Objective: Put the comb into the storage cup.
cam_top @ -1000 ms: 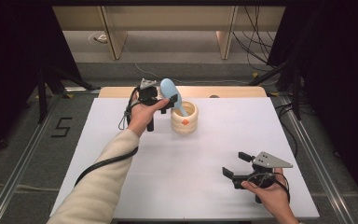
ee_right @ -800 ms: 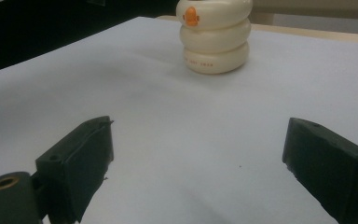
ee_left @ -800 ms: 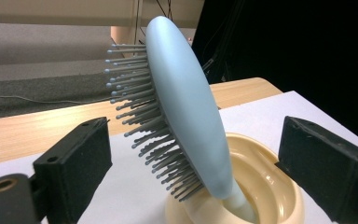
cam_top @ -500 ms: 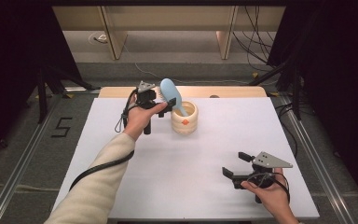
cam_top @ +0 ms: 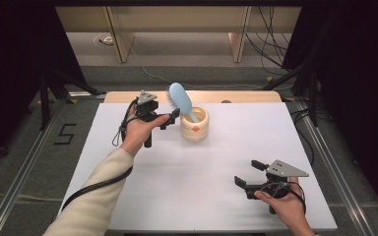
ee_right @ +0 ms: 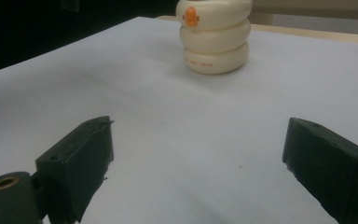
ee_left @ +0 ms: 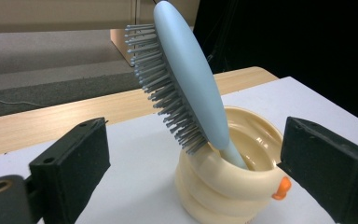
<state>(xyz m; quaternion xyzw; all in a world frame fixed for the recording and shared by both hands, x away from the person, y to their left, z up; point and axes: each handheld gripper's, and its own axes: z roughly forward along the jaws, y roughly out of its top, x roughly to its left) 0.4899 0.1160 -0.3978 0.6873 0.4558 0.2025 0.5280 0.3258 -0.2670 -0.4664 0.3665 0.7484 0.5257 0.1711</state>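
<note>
A light-blue hairbrush (cam_top: 179, 97) (ee_left: 186, 84) stands handle-down in a cream ringed cup (cam_top: 194, 129) (ee_left: 228, 186) with an orange knob, at the back middle of the white table (cam_top: 192, 182). It leans left with its bristles toward my left gripper (cam_top: 170, 119) (ee_left: 193, 140). That gripper is open just left of the cup, its jaws spread wide to either side of the brush and short of touching it. My right gripper (cam_top: 248, 173) (ee_right: 196, 140) is open and holds nothing near the front right edge, pointing at the cup (ee_right: 214, 42) from afar.
A wooden strip (cam_top: 236, 96) runs along the table's far edge, with cables on the floor (cam_top: 270, 34) beyond. Metal rails (cam_top: 24, 182) flank the table. A black "5" mark (cam_top: 64, 133) lies on the floor at left.
My left gripper has drawn back slightly to the left, away from the brush, which stays leaning in the cup. The right gripper has not moved.
</note>
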